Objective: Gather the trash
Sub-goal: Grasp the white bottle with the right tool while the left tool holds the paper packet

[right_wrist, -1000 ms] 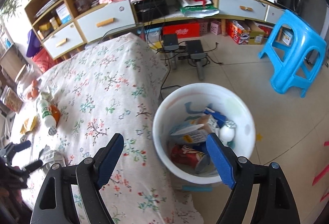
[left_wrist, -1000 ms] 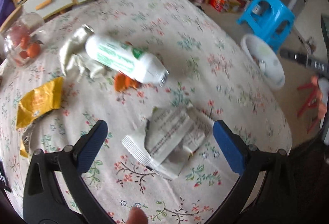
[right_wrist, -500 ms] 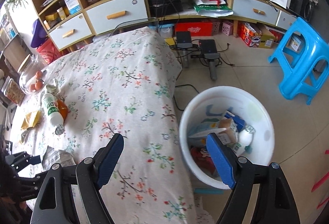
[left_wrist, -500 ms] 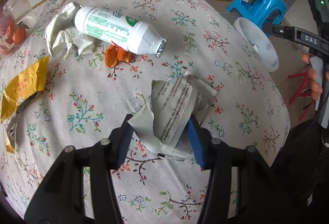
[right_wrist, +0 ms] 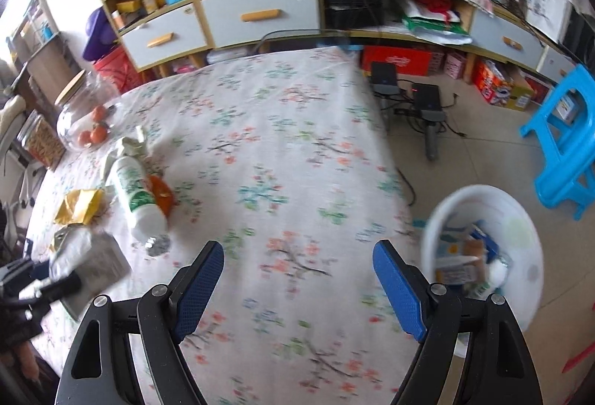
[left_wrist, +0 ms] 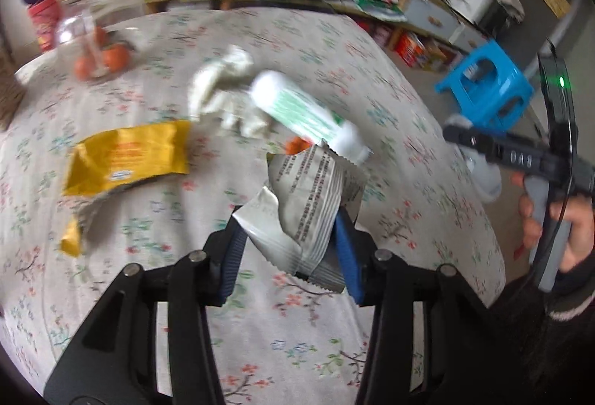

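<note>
Left gripper (left_wrist: pixel 290 248): blue pads just closed, clamped on crumpled silver printed wrapper (left_wrist: pixel 308 196), raised over floral tablecloth (left_wrist: pixel 372 77)
Right gripper (right_wrist: pixel 297 278): jaws wide apart, nothing between, above cloth edge
On cloth: white green-printed plastic bottle (right_wrist: pixel 135 193), yellow foil packet (left_wrist: pixel 126 156), crumpled pale wrapper (left_wrist: pixel 219 89)
On floor, beside table: white round bin (right_wrist: pixel 520 219) holding trash

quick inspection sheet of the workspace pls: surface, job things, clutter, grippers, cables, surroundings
surface: floral tablecloth covers the table
job's things: silver printed wrapper; yellow wrapper; white-green bottle lying down; crumpled paper; white bin on the floor, holding trash
clutter: glass jar with orange fruit
grippers: left gripper has just been closing, pads on the silver printed wrapper; right gripper open, empty
cables: floor cables beyond the table
surroundings: blue stool; drawer cabinet
</note>
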